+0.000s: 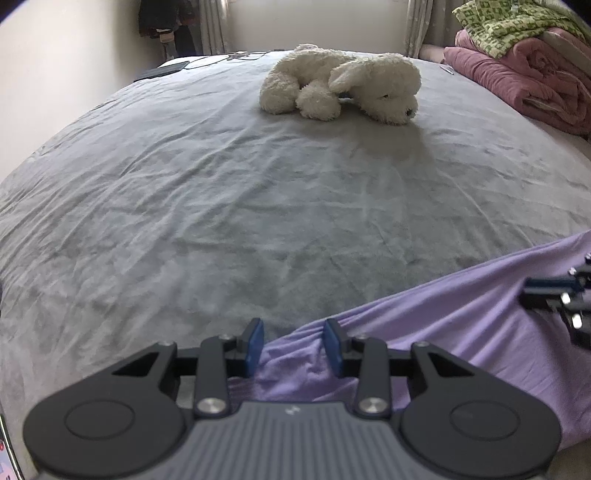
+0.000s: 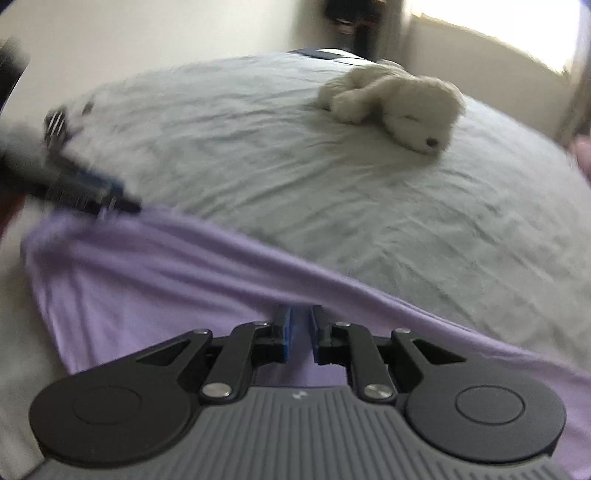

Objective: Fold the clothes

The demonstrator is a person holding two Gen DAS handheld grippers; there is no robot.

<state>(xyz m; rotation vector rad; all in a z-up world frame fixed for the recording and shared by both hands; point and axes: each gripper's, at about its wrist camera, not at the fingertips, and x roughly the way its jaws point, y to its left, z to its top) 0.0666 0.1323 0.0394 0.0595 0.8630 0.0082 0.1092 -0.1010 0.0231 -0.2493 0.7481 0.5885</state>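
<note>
Barely begun, by the look of it: lilac garment (image 2: 155, 280) spread loose and rumpled along the near edge of the grey-sheeted bed (image 1: 221, 206), no neat fold visible. Left gripper (image 1: 293, 345) angled down over its edge, jaws partly apart, gripping nothing. Right gripper (image 2: 300, 334) likewise angled down, jaws narrowly parted, fabric beneath, unpinched.

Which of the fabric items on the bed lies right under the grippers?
The lilac garment, spread at the near edge. The folded pink blanket and green patterned cloth are stacked at the far right corner.
</note>
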